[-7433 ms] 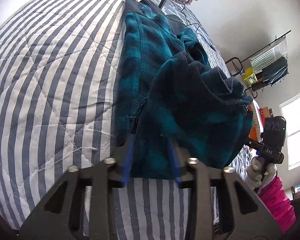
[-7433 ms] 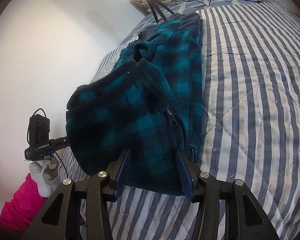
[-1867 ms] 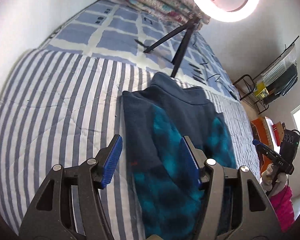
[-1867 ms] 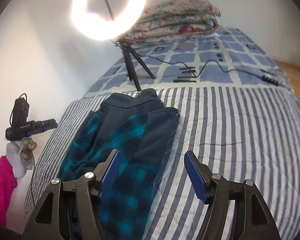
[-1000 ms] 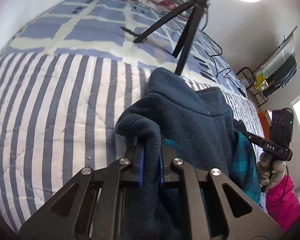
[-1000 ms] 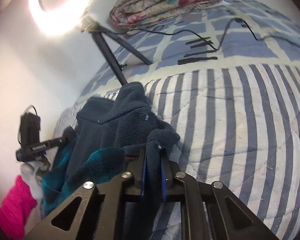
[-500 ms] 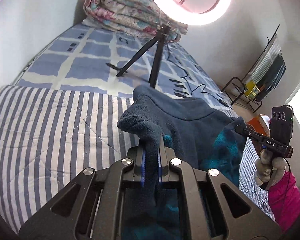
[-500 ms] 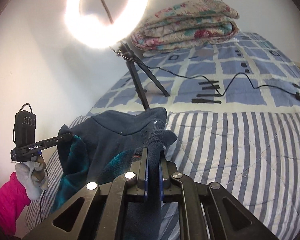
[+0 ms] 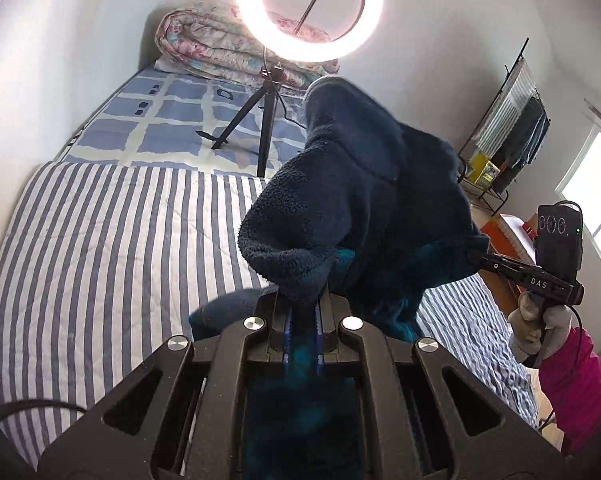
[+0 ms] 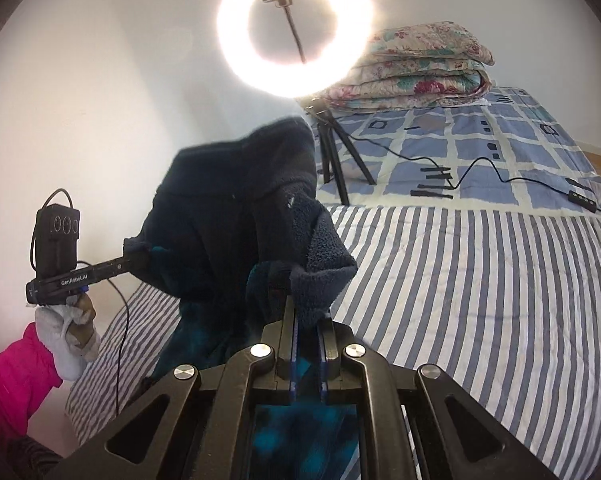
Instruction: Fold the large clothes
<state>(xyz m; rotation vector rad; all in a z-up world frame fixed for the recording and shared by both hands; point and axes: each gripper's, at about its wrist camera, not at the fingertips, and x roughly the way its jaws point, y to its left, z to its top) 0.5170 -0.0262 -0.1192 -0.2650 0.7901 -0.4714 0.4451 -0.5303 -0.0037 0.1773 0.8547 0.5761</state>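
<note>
A dark navy and teal plaid fleece jacket [image 9: 364, 200] hangs in the air above the striped quilt [image 9: 100, 248], held by its top edge at two corners. My left gripper [image 9: 302, 316] is shut on one navy shoulder corner, the fleece bunched over the blue pads. My right gripper [image 10: 308, 328] is shut on the other corner of the jacket [image 10: 236, 216]. Each view shows the opposite gripper out to the side: the right one [image 9: 480, 258] and the left one [image 10: 134, 264], both buried in fleece. The jacket's teal lower part drops out of sight beneath the jaws.
A lit ring light on a black tripod [image 9: 264, 136] stands on the bed just beyond the jacket, its cable [image 10: 480, 176] trailing over the checked sheet. A folded floral quilt [image 10: 412, 76] lies at the head. A clothes rack [image 9: 504, 148] stands by the wall. A pink sleeve [image 10: 12, 376] shows.
Both grippers closed on the jacket's shoulder corners and have lifted them up off the bed and back, so the jacket now hangs in front of the ring light.
</note>
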